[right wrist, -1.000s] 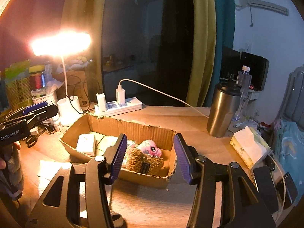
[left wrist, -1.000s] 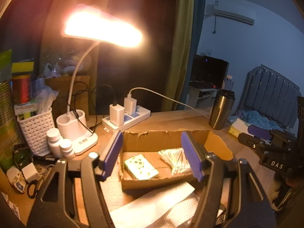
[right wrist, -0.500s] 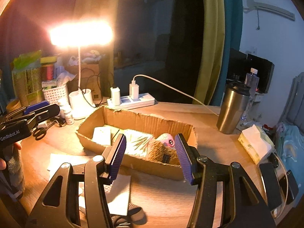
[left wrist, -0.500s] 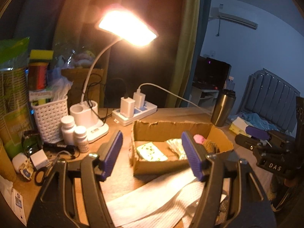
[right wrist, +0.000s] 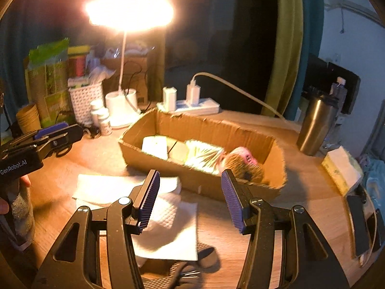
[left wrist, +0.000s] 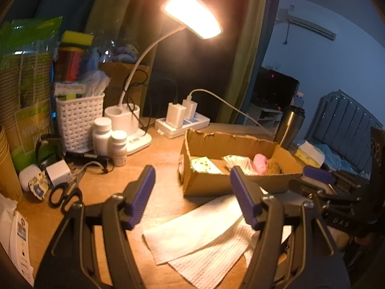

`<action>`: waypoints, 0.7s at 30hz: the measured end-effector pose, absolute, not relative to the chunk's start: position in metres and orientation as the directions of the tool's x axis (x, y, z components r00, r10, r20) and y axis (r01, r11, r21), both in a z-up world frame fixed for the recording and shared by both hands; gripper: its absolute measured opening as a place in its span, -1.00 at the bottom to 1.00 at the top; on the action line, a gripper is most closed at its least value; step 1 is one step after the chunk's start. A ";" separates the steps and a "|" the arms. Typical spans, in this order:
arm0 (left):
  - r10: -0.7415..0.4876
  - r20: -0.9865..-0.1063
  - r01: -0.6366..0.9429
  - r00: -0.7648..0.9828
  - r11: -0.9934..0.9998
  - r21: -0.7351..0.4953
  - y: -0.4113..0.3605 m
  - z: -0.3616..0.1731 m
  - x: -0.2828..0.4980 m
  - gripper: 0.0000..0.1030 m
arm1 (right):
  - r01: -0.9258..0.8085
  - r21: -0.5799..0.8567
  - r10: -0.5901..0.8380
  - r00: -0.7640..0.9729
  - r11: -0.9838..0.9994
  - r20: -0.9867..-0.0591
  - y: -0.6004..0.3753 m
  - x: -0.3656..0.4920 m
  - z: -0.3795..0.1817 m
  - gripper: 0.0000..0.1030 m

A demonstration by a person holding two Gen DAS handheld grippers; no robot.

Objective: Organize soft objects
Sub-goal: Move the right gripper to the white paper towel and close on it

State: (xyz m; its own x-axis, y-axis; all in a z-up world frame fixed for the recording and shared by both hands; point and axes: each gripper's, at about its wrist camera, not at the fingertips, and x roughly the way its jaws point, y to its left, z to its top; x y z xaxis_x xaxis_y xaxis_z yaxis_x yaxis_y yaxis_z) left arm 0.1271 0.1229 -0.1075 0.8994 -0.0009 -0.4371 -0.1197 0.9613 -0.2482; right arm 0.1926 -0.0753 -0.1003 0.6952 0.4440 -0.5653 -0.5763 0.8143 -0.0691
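A shallow cardboard box (left wrist: 209, 183) (right wrist: 144, 149) sits on the wooden desk. It holds a brown plush toy (right wrist: 243, 168) with a pink one (left wrist: 260, 163) behind it, a bag of cotton swabs (right wrist: 204, 156) and a tissue pack (left wrist: 204, 165). White paper towels (left wrist: 199, 236) (right wrist: 168, 216) lie in front of the box. My left gripper (left wrist: 192, 195) is open and empty, held above the towels. My right gripper (right wrist: 190, 200) is open and empty, near the box's front wall.
A lit desk lamp (left wrist: 192, 12), a power strip (left wrist: 182, 122), a white basket (left wrist: 77, 120), two pill bottles (left wrist: 110, 139) and scissors (left wrist: 65, 192) fill the left side. A steel tumbler (right wrist: 317, 125) and a tissue pack (right wrist: 341, 168) stand at the right.
Both grippers have drawn back and away from the box, so more of the desk and the paper towels shows. Both have stayed open and empty.
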 end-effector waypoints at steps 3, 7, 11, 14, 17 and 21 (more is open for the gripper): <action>0.000 -0.443 -0.126 0.896 0.959 -0.255 0.127 -0.110 0.124 0.28 | -0.595 -0.056 0.458 0.671 0.802 -0.583 -0.066 0.192 -0.108 0.10; -0.001 -0.452 -0.134 0.892 0.955 -0.266 0.134 -0.114 0.121 0.28 | -0.615 -0.048 0.467 0.645 0.787 -0.605 -0.052 0.195 -0.117 0.10; -0.004 -0.462 -0.140 0.887 0.950 -0.278 0.140 -0.118 0.121 0.29 | -0.621 -0.026 0.462 0.609 0.783 -0.644 -0.040 0.204 -0.129 0.10; -0.009 -0.469 -0.143 0.883 0.947 -0.287 0.143 -0.121 0.122 0.29 | -0.624 -0.010 0.458 0.584 0.781 -0.670 -0.034 0.211 -0.136 0.10; -0.014 -0.478 -0.145 0.878 0.945 -0.294 0.146 -0.123 0.123 0.29 | -0.630 -0.001 0.460 0.568 0.776 -0.682 -0.030 0.215 -0.141 0.10; -0.018 -0.486 -0.147 0.874 0.943 -0.300 0.147 -0.125 0.125 0.29 | -0.662 -0.016 0.471 0.550 0.749 -0.689 -0.022 0.213 -0.144 -0.36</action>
